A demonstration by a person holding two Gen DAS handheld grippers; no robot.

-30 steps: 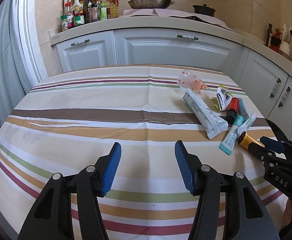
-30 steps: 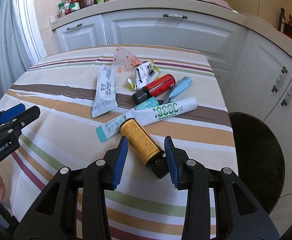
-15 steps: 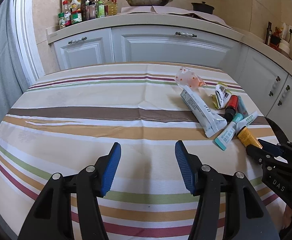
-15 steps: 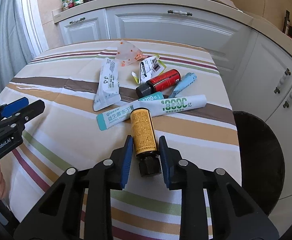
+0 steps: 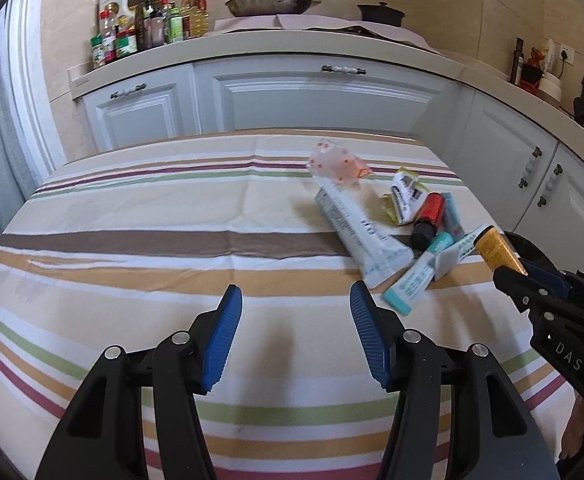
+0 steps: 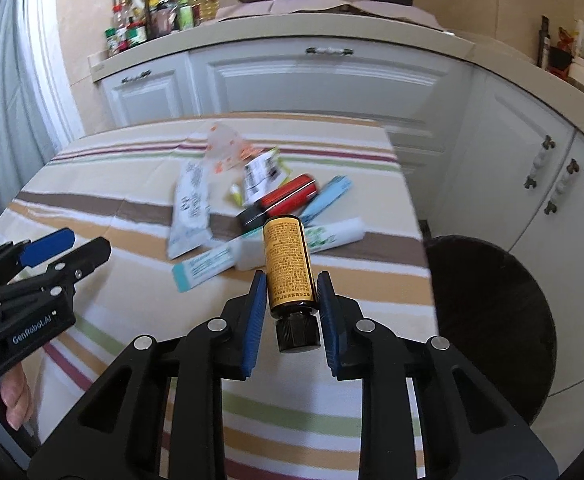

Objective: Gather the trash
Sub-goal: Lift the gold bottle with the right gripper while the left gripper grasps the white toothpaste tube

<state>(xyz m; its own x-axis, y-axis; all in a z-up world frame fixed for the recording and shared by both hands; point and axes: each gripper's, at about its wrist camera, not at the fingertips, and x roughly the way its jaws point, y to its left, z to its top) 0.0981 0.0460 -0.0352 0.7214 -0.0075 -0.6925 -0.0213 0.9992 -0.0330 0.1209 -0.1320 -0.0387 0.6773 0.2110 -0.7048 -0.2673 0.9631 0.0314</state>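
Right gripper (image 6: 288, 308) jaws clamp the yellow bottle (image 6: 288, 266), cap rearward.

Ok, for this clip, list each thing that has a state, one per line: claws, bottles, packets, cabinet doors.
right claw: shut on yellow bottle
yellow bottle: capped, lifted off the table
left claw: open, holding nothing
red bottle: lying on its side, capped
white pouch: lying flat
spotted wrapper: crumpled
cabinet doors: closed
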